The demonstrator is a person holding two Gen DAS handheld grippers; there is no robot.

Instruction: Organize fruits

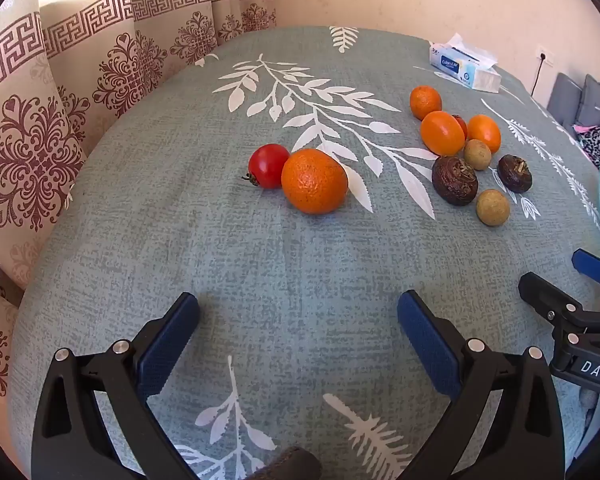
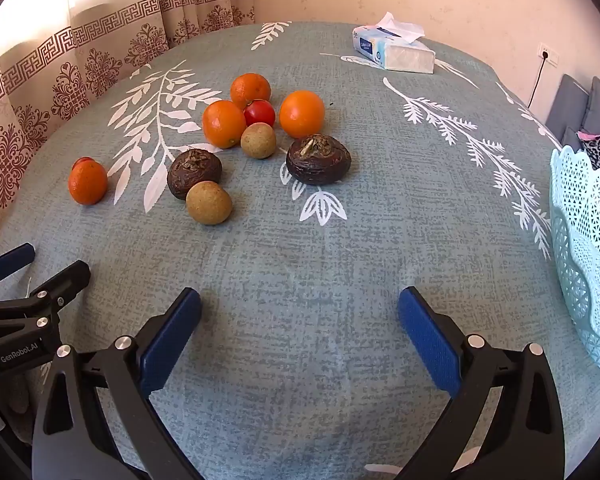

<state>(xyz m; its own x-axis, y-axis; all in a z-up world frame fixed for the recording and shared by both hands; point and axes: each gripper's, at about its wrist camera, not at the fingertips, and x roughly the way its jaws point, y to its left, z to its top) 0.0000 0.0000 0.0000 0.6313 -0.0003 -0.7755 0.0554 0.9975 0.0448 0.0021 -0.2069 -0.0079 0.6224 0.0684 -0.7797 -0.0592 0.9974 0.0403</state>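
**Both claws wide, fruit ahead**

Over the near counter (image 2: 300, 280) I hold both claws tilted down, the left claw (image 1: 298, 320) and right claw (image 2: 300, 320) spread wide with nothing between the pads. A tomato (image 1: 267, 165) touches an orange (image 1: 314, 181) straight ahead of my left. The fruit cluster (image 2: 260, 136) sits ahead of my right, well apart from the basket (image 2: 584, 256) at the right edge. Bare cloth lies between claws and fruit; a tissue pack (image 2: 396, 50) sits far back.
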